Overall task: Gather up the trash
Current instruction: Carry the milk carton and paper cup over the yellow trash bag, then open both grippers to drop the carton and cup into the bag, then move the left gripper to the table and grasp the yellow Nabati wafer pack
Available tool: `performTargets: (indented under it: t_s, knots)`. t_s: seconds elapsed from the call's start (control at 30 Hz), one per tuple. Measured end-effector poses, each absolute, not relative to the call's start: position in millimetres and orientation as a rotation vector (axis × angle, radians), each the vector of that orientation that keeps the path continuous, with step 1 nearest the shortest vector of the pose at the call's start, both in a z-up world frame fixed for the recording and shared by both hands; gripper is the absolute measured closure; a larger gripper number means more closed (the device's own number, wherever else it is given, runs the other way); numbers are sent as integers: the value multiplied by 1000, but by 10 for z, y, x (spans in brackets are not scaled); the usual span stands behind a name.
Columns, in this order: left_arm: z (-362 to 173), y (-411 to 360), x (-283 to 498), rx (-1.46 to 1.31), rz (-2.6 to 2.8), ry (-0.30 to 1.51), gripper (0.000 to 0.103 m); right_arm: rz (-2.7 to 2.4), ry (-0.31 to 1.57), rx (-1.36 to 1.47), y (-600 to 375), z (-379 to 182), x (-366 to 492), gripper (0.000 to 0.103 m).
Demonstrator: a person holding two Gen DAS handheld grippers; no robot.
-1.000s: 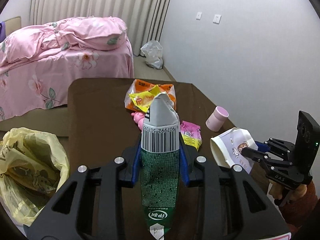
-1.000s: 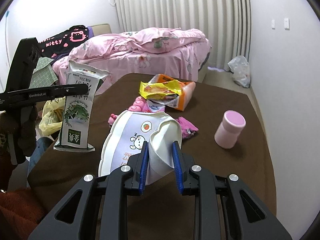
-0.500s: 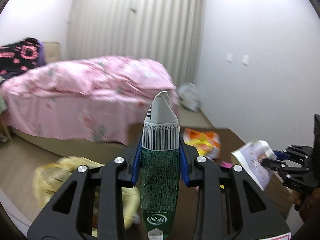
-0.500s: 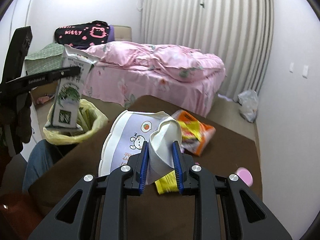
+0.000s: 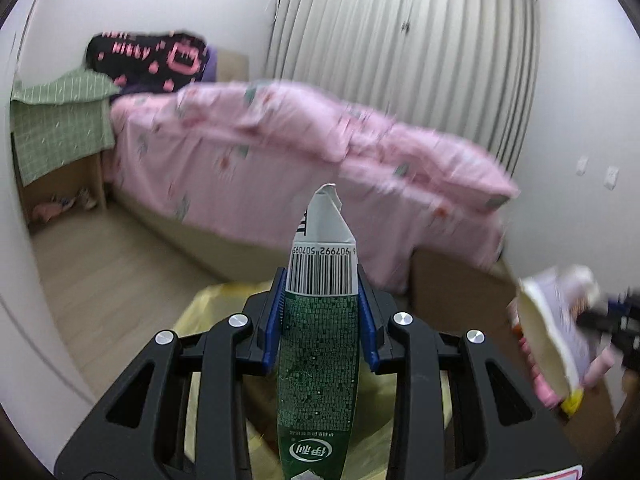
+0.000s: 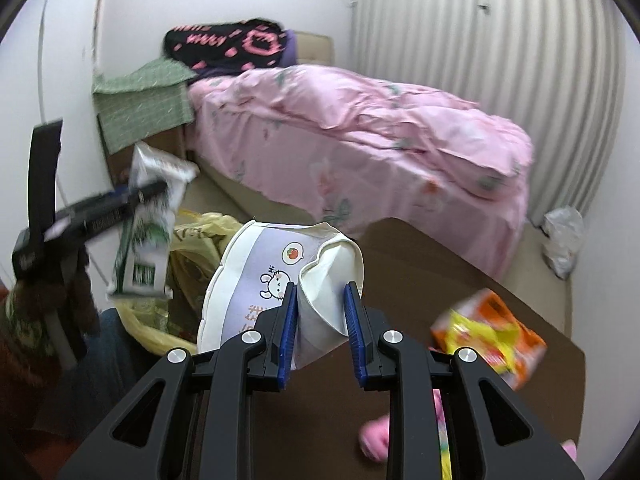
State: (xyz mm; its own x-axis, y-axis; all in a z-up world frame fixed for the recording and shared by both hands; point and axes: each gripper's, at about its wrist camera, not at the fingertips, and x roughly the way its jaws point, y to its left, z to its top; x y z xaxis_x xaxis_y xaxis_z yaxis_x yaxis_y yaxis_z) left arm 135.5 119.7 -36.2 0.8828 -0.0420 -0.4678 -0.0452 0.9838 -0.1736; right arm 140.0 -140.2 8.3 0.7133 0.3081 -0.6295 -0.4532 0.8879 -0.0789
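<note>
1. A wide bed covered in a rumpled pink floral quilt point(image 6: 360, 132) fills the far side of the room, with a black blanket patterned in pink point(image 6: 228, 46) heaped at its head against the white wall.
2. A pale pleated curtain point(image 5: 404, 60) hangs behind the bed.
3. A dark brown table point(image 6: 420, 276) shows in the right wrist view, its far corner pointing towards the bed.
4. A crumpled yellow plastic trash bag point(image 6: 200, 236) stands open on the floor just off the table's left edge; in the left wrist view it lies directly below the left gripper.
5. The left gripper point(image 5: 320, 300), black with blue pads, is clamped on a flattened green and white milk carton point(image 5: 320, 320). The carton stands upright between the pads, barcode facing the camera, torn top uppermost, and hangs above the bag's mouth.
6. The right gripper point(image 6: 322, 312), of the same make, pinches the crushed rim of a white paper bowl printed with a cartoon rabbit on a lilac band point(image 6: 256, 276). The bowl is held above the table's left edge, beside the bag.
7. An orange and yellow snack wrapper point(image 6: 488, 328) lies near the table's right edge.
8. A small pink object point(image 6: 374, 436), blurred, sits at the table's near edge.
</note>
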Motion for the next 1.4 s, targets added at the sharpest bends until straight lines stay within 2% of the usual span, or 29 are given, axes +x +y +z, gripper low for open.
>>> performTargets:
  t_s: [0.3,0.77,1.1,1.13,1.17,1.2,1.4]
  knots:
    - [-959,1542,1286,-300,17,654,72,572,774,-360,-572,-586,1934,80]
    - [-784,1526,1379,-366,-5,499,72,595,843,-337,-456,-885,2096,80]
    - [-814,1582,1487,-420,-10,585,71,616,843,-323,-469,-887,2092,79]
    - [-815,1590,1472,-428,-14,589,64,621,848,-324,-465,-893,2091,78]
    - [-806,1594,1457,-433,-13,590,58,620,848,-327,-464,-896,2088,71]
    - [-776,1591,1433,-429,-6,586,56,622,844,-327,-471,-893,2075,62]
    - [-572,1500,1338,-369,23,558,52,601,823,-318,-632,-799,1991,59]
